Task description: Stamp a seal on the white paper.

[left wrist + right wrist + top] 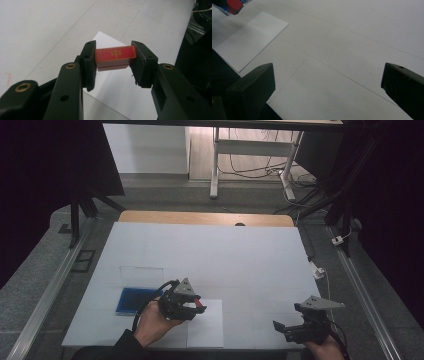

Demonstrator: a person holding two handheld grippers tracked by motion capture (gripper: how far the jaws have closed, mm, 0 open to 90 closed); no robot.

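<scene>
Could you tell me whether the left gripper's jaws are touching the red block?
Touching. In the left gripper view, the left gripper has both jaws pressed flat against the ends of the red block, with no gap visible.

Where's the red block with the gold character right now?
The red block is clamped between the left gripper's jaws, above the white sheet of paper near the table's front left, right of the blue box.

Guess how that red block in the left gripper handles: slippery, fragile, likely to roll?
The red block is flat-sided and box-shaped, so it probably won't roll if set on the white sheet. Its faces look smooth and slightly glossy, so it may slip in a light grip. The left gripper clamps its two ends squarely with no visible bending, so it's likely rigid.
</scene>
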